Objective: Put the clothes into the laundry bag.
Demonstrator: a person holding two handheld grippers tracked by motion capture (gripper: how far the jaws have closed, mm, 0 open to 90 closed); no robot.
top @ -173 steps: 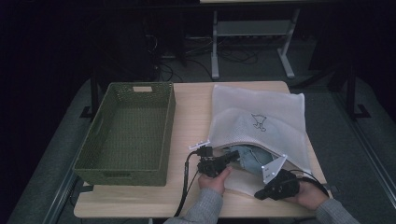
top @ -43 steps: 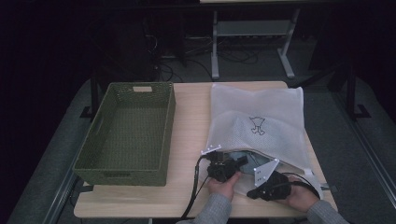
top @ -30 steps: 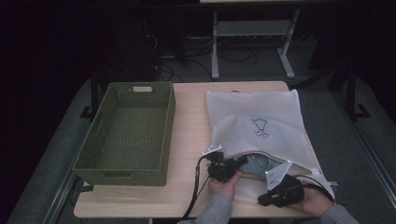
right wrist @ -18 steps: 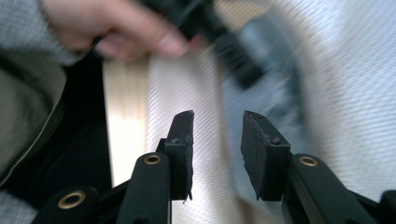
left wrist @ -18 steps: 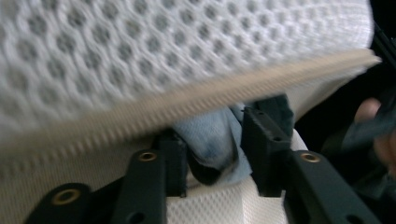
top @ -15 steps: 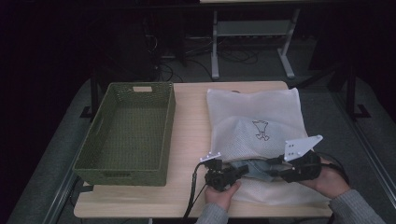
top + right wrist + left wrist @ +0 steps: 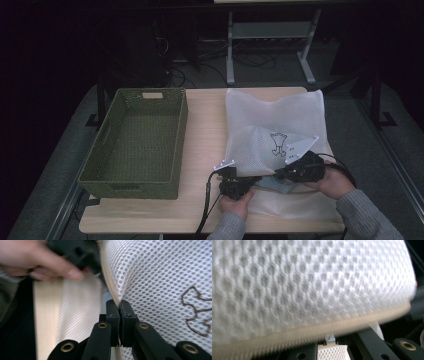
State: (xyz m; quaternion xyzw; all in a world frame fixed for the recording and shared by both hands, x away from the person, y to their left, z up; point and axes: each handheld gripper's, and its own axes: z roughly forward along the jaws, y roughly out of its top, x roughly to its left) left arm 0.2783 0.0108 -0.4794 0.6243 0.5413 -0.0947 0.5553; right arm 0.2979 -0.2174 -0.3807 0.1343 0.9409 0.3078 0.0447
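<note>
Right gripper (image 7: 280, 172) moved inward; both grippers' fingers just clenched on white mesh bag (image 7: 272, 120) rim.

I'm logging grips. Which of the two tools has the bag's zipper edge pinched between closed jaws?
The right tool: its jaws meet on the beige zipper edge of the white mesh bag. The left tool's jaws are hidden under mesh.

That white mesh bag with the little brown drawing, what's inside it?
Through the opened edge of the white mesh zip bag, between the two grippers, a bit of grey-blue material shows in the high view. What it is cannot be told: the mesh covers the rest.
</note>
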